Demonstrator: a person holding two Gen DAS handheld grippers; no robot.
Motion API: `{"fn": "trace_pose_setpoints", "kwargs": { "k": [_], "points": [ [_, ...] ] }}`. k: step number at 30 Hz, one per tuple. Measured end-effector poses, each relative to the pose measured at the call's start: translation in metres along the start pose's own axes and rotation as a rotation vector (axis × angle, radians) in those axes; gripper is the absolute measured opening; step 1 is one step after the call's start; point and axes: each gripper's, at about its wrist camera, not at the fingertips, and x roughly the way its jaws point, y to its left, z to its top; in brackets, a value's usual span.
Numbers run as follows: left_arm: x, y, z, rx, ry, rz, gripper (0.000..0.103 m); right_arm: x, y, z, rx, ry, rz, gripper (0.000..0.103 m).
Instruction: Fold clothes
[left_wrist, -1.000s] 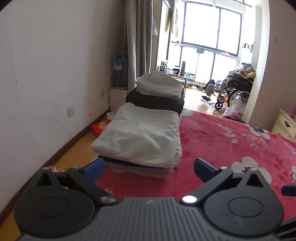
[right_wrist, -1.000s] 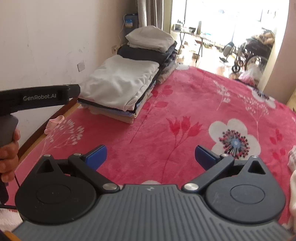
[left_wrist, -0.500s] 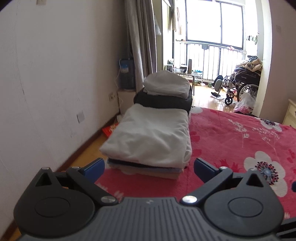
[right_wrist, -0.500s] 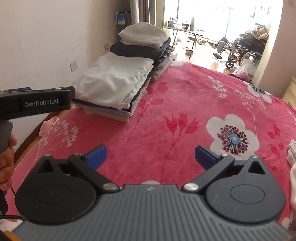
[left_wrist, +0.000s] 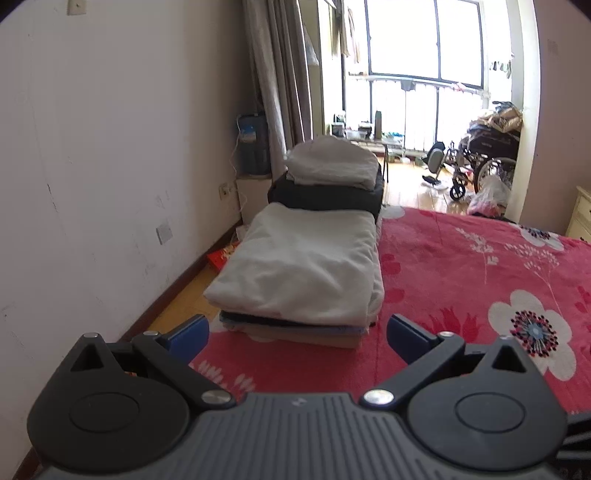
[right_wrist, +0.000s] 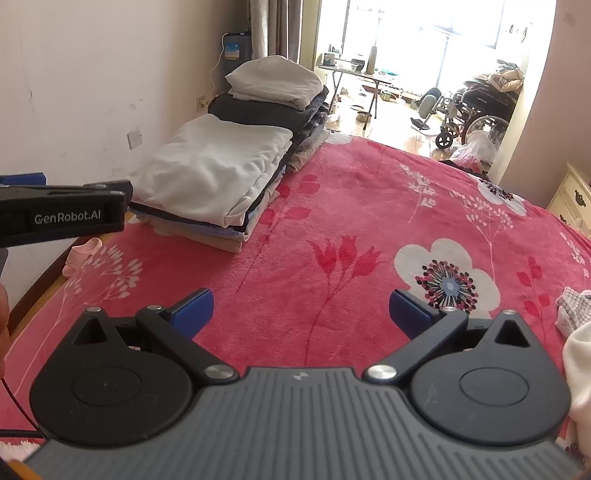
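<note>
- Left wrist view: the left tongs (left_wrist: 297, 334) are held wide apart with nothing gripped, pointed at the near stack of folded clothes (left_wrist: 299, 280) at the bed (left_wrist: 461, 280) edge by the wall. A taller far stack (left_wrist: 328, 181) is set behind. A careless push could tip either stack to the floor.
- Right wrist view: the right tongs (right_wrist: 301, 308) are likewise spread and empty. Loose garments (right_wrist: 576, 332) are seen at the right edge; a one-layer grip there could drag and bunch them.
</note>
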Motion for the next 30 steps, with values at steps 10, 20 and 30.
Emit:
{"fn": "trace_pose_setpoints", "kwargs": {
  "k": [10,20,30],
  "points": [
    [-0.002,0.001,-0.002,-0.004,0.028,0.011,0.103,0.006,0.000,-0.002,0.020,0.024,-0.007,0.102],
    [0.004,-0.009,-0.005,0.030,0.061,-0.010,0.103,0.011,-0.002,-0.004,0.039,0.051,-0.024,0.102],
    [0.003,-0.013,-0.006,0.037,0.064,-0.019,0.103,0.011,-0.006,-0.005,0.051,0.058,-0.034,0.102]
  ]
}}
